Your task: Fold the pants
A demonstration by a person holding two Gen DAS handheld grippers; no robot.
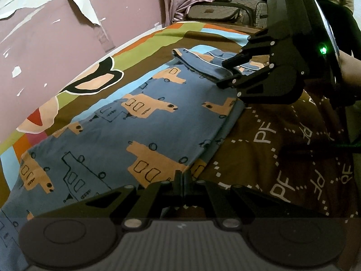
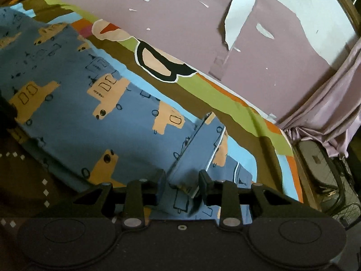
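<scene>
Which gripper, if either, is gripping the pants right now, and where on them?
The left gripper is shut on the pants at their near edge. The right gripper is open; folded cloth lies loose between its fingers.

Left gripper (image 1: pixel 183 181): matte black linkage arms fanning out toward 9 and 3 o'clock from two slim upright fingers; silver round pivot pins at the joints; triangular cut-outs in the outer links. Below, a grey ribbed housing flanked by two dark round discs.

Right gripper (image 2: pixel 182 180): same black linkage, silver pins, two square-ended black fingertips (image 2: pixel 161 177). Dark housing, two round discs, one small screw hole at centre.

Seen from the left wrist camera at 2 o'clock, the right gripper (image 1: pixel 225 73) shows a glossy black curved shell, a lit green indicator lamp, and a green braided cable trailing at 3 o'clock.
</scene>
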